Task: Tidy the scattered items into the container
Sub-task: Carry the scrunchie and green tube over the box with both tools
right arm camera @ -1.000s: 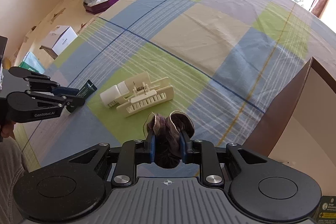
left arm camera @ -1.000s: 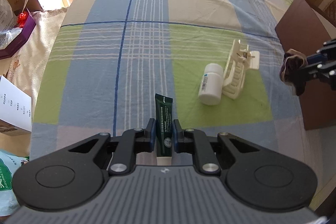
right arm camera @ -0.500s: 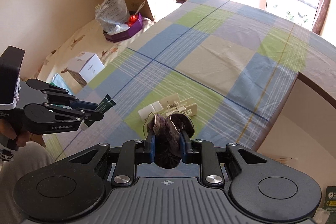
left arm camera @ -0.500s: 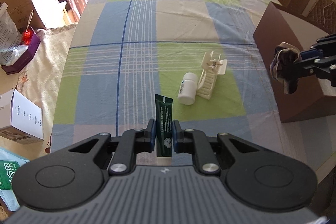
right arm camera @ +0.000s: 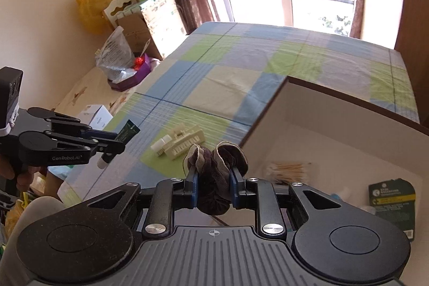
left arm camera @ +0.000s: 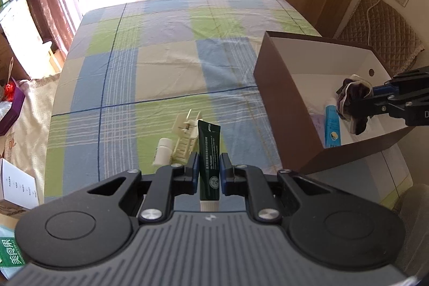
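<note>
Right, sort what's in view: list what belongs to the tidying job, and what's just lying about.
Part of the job:
- dark green tube, clamped in left gripper
- dark purple fabric scrunchie, clamped in right gripper
- small white pill bottle on the bed
- cream plastic clip beside it
- brown cardboard box

Lying about:
- purple tray
- white carton
- yellow bag

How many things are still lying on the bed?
2: a white bottle and a cream plastic clip, side by side on the green patch. Others may be hidden behind the tongs.
</note>
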A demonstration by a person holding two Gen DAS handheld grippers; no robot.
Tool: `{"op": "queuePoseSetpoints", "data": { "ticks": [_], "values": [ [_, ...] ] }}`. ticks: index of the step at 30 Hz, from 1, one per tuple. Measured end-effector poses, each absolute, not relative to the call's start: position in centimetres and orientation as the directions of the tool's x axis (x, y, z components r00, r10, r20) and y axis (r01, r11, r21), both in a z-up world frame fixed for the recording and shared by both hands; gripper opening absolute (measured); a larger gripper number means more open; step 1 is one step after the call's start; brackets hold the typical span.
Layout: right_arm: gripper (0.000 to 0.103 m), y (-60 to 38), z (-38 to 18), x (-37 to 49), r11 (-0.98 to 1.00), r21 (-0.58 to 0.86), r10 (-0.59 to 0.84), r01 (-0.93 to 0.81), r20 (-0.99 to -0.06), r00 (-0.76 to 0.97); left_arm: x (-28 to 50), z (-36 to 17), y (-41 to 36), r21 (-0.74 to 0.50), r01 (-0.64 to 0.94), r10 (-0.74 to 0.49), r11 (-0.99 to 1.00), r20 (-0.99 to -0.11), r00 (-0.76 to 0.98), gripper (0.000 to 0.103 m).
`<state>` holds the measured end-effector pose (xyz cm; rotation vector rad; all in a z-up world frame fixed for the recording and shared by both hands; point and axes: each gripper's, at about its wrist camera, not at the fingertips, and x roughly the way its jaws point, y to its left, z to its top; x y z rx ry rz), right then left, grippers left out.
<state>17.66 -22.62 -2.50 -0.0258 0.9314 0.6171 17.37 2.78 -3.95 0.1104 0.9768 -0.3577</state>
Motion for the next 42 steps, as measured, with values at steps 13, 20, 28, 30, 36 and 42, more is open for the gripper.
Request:
{"op": "queuePoseSetpoints", "data": {
  "ticks": [13,20,28,30,36,42],
  "values": [
    [0.026,-31.2,-1.2,15.5,0.900,0.226,0.405,-0.373,-0.749,0.524,16.6,-1.8,-3.1,-0.046,0.452,-0.298,0.891,-0.808,0.507,0.012],
    [0.026,-35.5,-0.9,14.6,0.932,0.227,0.352,-0.281,-0.747,0.564,17.3,-1.2,-7.3,-0.060,0.515,-0.353,0.855,-0.795,0.493,0.012],
    [0.026,-38.3,-1.3,15.5,0.948,0.224,0.316,-0.228,-0.756,0.573,19.2,-1.1,-12.6,-0.060,0.578,-0.391,0.814,-0.793,0.467,0.012],
    [0.026,-38.7,-1.7,16.1,0.951,0.221,0.308,-0.218,-0.760,0.572,19.7,-1.3,-13.8,-0.046,0.592,-0.389,0.805,-0.794,0.467,0.012],
    [0.026,-39.3,-2.9,18.0,0.954,0.227,0.300,-0.197,-0.760,0.577,21.4,-2.7,-17.0,-0.007,0.610,-0.361,0.792,-0.811,0.460,0.012],
    [0.026,-39.3,-4.2,20.3,0.940,0.275,0.340,-0.201,-0.736,0.586,23.2,-4.6,-19.0,0.004,0.611,-0.344,0.792,-0.824,0.451,0.012]
  ]
}}
